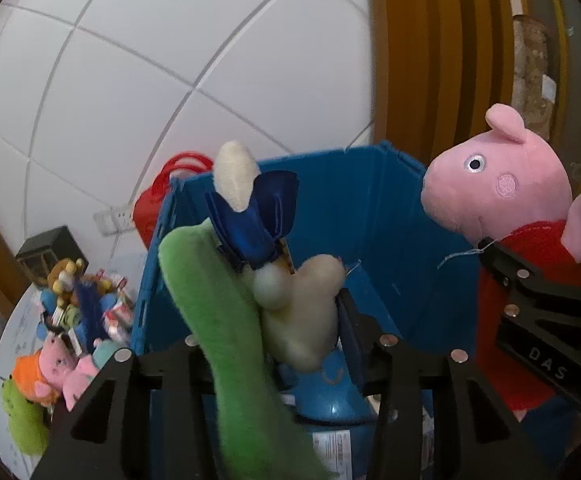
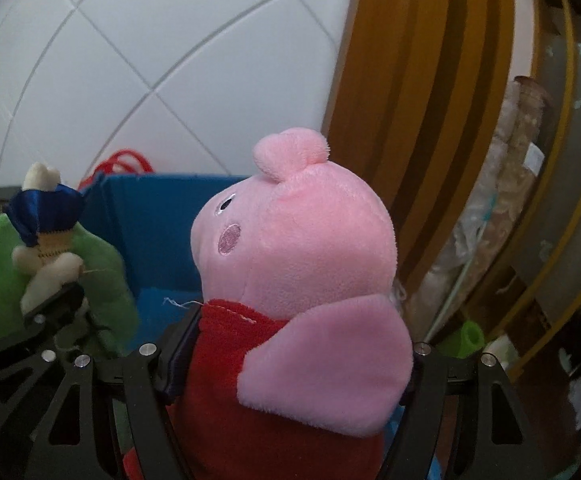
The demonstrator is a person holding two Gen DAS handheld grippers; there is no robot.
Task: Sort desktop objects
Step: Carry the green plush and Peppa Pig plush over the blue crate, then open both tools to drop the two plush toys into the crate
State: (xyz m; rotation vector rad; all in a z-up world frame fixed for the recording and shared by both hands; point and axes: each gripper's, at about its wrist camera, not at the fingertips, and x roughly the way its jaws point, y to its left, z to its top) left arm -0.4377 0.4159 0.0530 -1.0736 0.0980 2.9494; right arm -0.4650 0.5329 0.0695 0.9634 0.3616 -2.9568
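Observation:
My left gripper (image 1: 274,328) is shut on a green and cream plush toy (image 1: 226,320) with a blue ribbon, which stands up between its fingers over the open blue bin (image 1: 370,208). The same toy (image 2: 50,256) shows at the left of the right wrist view, in front of the bin (image 2: 162,232). My right gripper (image 2: 298,340) is shut on the red dress of a pink pig plush (image 2: 298,248). In the left wrist view that pig (image 1: 502,184) hangs at the bin's right side, with one black finger (image 1: 506,268) on its dress.
A pile of small plush toys (image 1: 70,320) lies on the white table left of the bin. A red bag (image 1: 150,208) and a black box (image 1: 46,248) stand behind. A blue round thing (image 1: 330,396) lies inside the bin. A wooden frame (image 2: 410,100) rises on the right.

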